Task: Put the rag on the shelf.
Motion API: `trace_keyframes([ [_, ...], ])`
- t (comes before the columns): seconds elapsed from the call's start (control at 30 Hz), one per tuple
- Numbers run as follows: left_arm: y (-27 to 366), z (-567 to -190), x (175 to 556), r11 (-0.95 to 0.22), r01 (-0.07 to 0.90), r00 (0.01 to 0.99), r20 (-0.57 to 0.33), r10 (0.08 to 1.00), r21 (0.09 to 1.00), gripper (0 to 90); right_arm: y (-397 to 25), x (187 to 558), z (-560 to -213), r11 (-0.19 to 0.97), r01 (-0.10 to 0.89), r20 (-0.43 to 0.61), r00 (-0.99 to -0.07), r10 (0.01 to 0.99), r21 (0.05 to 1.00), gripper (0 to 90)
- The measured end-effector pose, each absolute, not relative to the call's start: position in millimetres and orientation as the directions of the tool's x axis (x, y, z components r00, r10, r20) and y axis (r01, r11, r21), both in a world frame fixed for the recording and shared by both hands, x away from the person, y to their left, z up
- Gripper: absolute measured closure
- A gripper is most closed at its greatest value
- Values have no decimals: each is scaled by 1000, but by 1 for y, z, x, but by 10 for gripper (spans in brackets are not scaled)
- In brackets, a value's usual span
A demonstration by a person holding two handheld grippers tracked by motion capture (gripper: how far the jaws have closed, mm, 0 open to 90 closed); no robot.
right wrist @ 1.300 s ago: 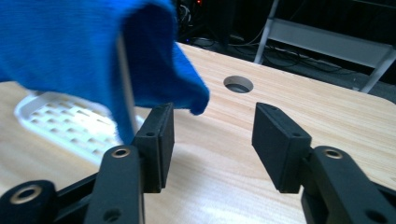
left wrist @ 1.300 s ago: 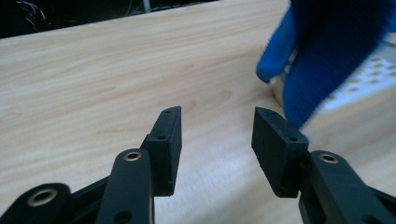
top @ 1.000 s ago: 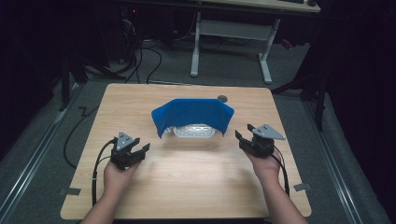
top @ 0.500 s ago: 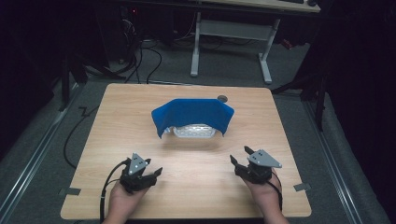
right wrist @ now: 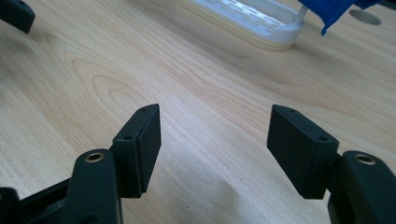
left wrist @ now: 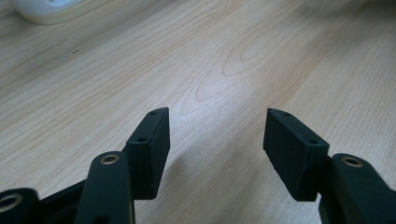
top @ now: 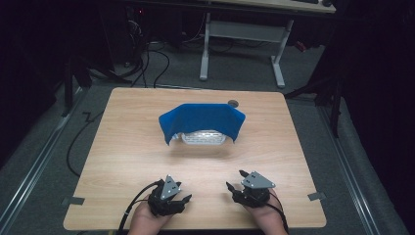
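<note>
A blue cloth [top: 201,120] hangs draped over a white slotted rack [top: 203,137] at the middle of the wooden table [top: 122,147]. The rack's base [right wrist: 252,21] and a blue cloth corner [right wrist: 334,11] appear at the top of the right gripper view. My left gripper [top: 185,200] rests near the table's front edge, left of centre, jaws apart with nothing between them [left wrist: 215,135]. My right gripper [top: 235,180] sits at the front right, also open and empty [right wrist: 215,135]. Both are well short of the rack.
A round cable hole [top: 233,103] lies in the table behind the cloth. Grey tape tabs [top: 73,200] mark the front corners. A white desk frame [top: 242,34] and cables stand on the dark floor beyond the table.
Both grippers have drawn back from beside the rack toward the table's front edge, the hands now almost out at the bottom. Cloth and rack have not moved.
</note>
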State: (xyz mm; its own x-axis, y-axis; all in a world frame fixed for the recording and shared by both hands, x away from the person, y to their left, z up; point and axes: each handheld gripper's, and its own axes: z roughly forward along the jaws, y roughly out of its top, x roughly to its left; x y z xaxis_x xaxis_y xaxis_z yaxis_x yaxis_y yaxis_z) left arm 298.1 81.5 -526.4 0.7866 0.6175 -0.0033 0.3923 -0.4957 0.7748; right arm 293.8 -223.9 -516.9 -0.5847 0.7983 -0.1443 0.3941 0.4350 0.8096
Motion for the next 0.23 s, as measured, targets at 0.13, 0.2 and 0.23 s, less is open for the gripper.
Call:
trace_keyframes([
  [0.13,89,-526,300,-477,409,773,-17,634,778,417,-223,295,-519,435,406,-136,-587,798,804,355],
  [0.2,93,-527,303,-464,420,764,-28,645,780,417,-224,295,-519,434,406,-135,-587,798,804,356],
  [0.23,95,-527,304,-456,429,759,-38,649,780,417,-224,296,-519,429,407,-130,-586,800,806,357],
])
